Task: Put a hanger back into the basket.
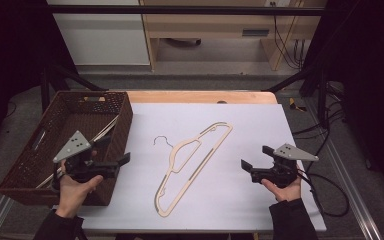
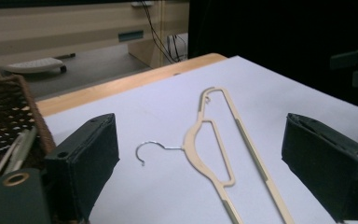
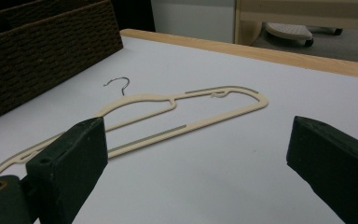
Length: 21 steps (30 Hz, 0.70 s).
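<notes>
High view: my left gripper (image 1: 121,161) and right gripper (image 1: 247,166) both gape empty either side of the hanger (image 1: 195,165) lying mid-frame on the desk (image 1: 260,130); next I'd probably pinch it toward the basket (image 1: 25,165).

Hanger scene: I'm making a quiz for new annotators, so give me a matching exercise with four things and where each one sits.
Things:
1. hanger
2. basket
3. left gripper
4. right gripper

Places:
A. at the table's left edge
B. flat on the white sheet's middle
C. right of the hanger, jaws open
D. over the basket's near corner, jaws open

Pairs: 1-B, 2-A, 3-D, 4-C
</notes>
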{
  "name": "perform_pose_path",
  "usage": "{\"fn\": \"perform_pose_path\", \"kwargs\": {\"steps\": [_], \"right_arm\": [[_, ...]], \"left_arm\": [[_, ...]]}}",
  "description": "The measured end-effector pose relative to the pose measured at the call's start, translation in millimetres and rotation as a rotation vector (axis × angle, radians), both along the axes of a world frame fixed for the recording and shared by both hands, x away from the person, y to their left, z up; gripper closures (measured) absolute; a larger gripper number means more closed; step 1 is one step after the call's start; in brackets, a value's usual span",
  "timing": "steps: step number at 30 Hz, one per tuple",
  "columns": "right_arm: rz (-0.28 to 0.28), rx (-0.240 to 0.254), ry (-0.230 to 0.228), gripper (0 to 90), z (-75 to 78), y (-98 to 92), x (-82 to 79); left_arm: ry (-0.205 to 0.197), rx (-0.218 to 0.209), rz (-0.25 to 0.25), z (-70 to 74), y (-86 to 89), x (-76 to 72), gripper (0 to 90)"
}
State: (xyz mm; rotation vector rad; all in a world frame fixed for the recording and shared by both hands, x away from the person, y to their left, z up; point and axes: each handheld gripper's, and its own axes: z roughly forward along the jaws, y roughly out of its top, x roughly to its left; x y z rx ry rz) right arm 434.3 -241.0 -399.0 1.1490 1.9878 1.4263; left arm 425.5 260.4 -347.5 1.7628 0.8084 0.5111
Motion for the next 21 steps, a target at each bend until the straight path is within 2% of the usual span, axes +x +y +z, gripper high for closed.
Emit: {"fn": "perform_pose_path", "kwargs": {"steps": [5, 13, 21], "right_arm": [[0.002, -0.001, 0.002, 5.4, -0.3, 0.7, 0.1], [0.003, 0.000, 0.001, 5.5, -0.4, 1.6, -0.2], [0.014, -0.006, 0.006, 5.5, -0.8, 5.1, 0.9]], "left_arm": [[0.039, 0.019, -0.036, -12.5, -17.2, 0.3, 10.5], [0.075, 0.054, -0.070, -29.8, -39.9, 1.6, 10.6], [0.139, 0.113, -0.090, -54.0, -60.5, 6.4, 11.5]]}}
